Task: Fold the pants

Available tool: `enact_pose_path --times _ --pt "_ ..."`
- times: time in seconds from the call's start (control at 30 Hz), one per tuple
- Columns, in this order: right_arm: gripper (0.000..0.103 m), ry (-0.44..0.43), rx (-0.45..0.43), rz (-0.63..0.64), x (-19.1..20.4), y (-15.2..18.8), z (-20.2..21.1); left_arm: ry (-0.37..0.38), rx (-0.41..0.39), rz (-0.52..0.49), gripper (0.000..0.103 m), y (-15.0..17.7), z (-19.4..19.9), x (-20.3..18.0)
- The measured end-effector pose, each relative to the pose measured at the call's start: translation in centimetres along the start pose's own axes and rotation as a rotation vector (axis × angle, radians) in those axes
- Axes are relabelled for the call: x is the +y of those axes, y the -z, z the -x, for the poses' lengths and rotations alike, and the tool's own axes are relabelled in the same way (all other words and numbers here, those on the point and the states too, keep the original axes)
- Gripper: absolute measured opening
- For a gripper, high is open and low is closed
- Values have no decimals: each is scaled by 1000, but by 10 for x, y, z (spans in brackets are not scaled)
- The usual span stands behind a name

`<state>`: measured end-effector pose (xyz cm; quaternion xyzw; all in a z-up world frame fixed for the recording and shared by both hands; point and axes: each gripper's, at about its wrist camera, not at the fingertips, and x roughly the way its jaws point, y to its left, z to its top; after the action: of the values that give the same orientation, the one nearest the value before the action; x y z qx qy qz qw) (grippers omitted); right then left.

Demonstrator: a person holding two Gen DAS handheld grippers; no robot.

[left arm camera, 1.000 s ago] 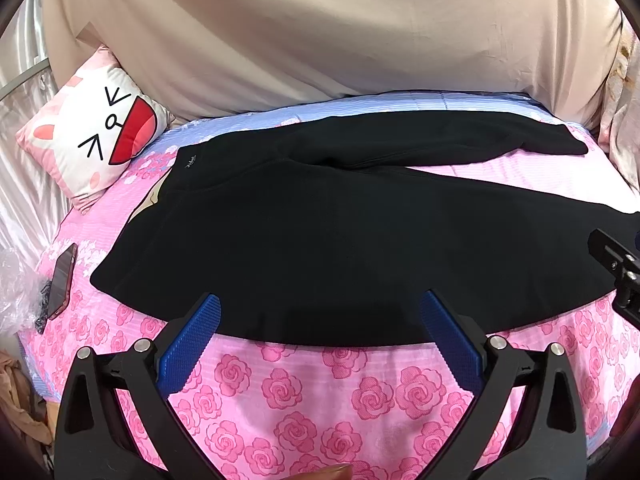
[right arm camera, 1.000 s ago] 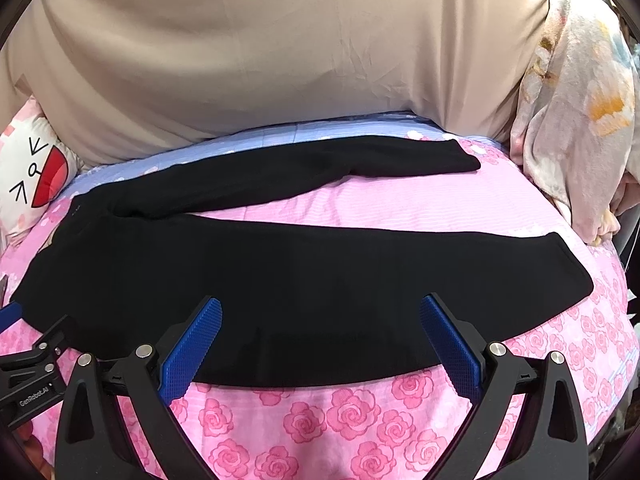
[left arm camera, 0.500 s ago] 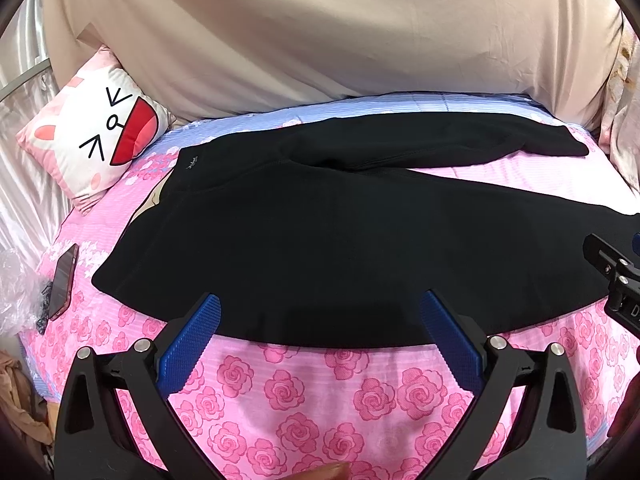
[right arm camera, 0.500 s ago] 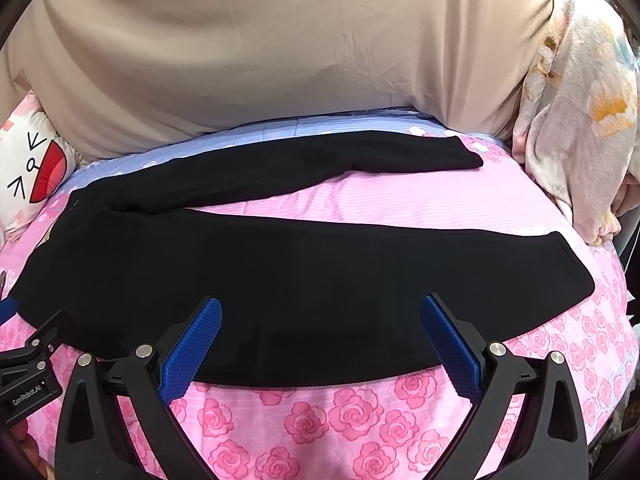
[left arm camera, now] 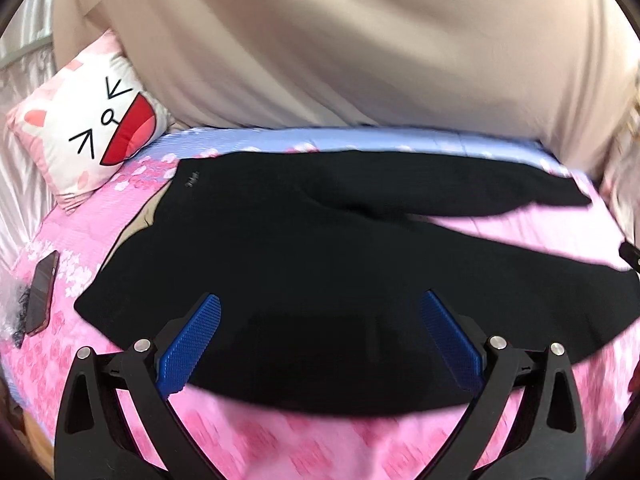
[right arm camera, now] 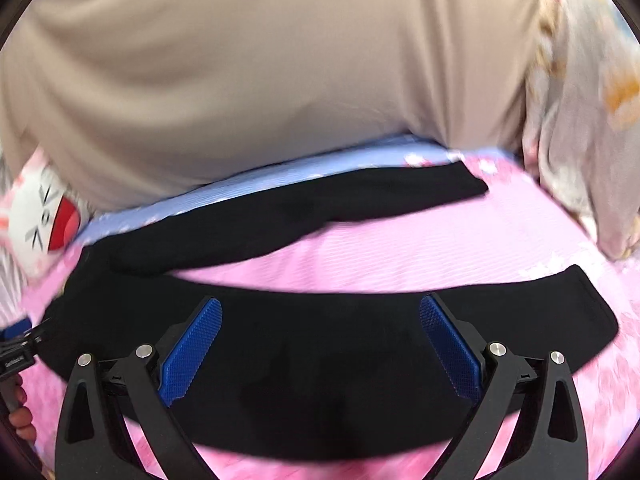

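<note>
Now, grippers: your left gripper (left arm camera: pixel 320 340) and right gripper (right arm camera: pixel 320 340) both hang spread wide, empty.
Pants: the pants (left arm camera: pixel 304 264) lie flat, legs apart, along the bed's (left arm camera: pixel 280 440) near edge.
Grasp: pinch only that near hem, both together.

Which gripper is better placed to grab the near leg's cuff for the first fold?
Right. The right gripper hangs open over the near leg of the pants, cuff on its side. The left gripper, also open, sits over the waist end.
</note>
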<state>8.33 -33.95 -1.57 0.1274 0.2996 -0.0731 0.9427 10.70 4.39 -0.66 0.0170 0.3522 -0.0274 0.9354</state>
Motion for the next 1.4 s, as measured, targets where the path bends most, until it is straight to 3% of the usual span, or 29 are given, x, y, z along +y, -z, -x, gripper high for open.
enact_pose_path --times 0.2,0.37,0.43,0.57,0.67,0.73,0.8,0.83,0.87,0.9,0.93,1.0,1.2,1.4 --pt "98 -3 45 -100 -99 -80 -72 -72 -38 155 98 -67 -57 73" --pt "98 56 70 -40 -142 -150 -147 -157 103 270 98 -139 -164 155" --pt "98 73 105 -61 -158 -171 -184 -135 176 280 98 -155 -205 180" --pt "98 146 216 -111 -183 -189 -248 -236 297 302 98 -159 -262 208" --pt "98 169 296 -111 -188 -187 -281 -195 329 272 96 -155 -277 210" --pt "98 182 313 -82 -183 -183 -289 -163 326 237 84 -154 -279 204" --pt "91 147 297 -34 -171 -181 -288 -170 323 225 56 -154 -278 201" --pt "76 121 295 -29 -167 -181 -287 -167 317 224 24 -155 -275 200" --pt "65 111 295 -24 -164 -180 -284 -154 320 222 22 -156 -272 199" --pt "32 83 298 -29 -161 -180 -280 -126 324 236 22 -158 -267 199" --pt "13 49 301 -47 -161 -179 -275 -120 312 244 21 -160 -260 199" --pt "13 16 267 -52 -156 -177 -256 -98 265 226 20 -164 -240 198" --pt "13 -80 127 9 -137 -162 -147 -20 159 192 19 -161 -147 192" --pt "13 -152 43 106 -124 -132 -27 52 86 170 20 -117 -36 204"
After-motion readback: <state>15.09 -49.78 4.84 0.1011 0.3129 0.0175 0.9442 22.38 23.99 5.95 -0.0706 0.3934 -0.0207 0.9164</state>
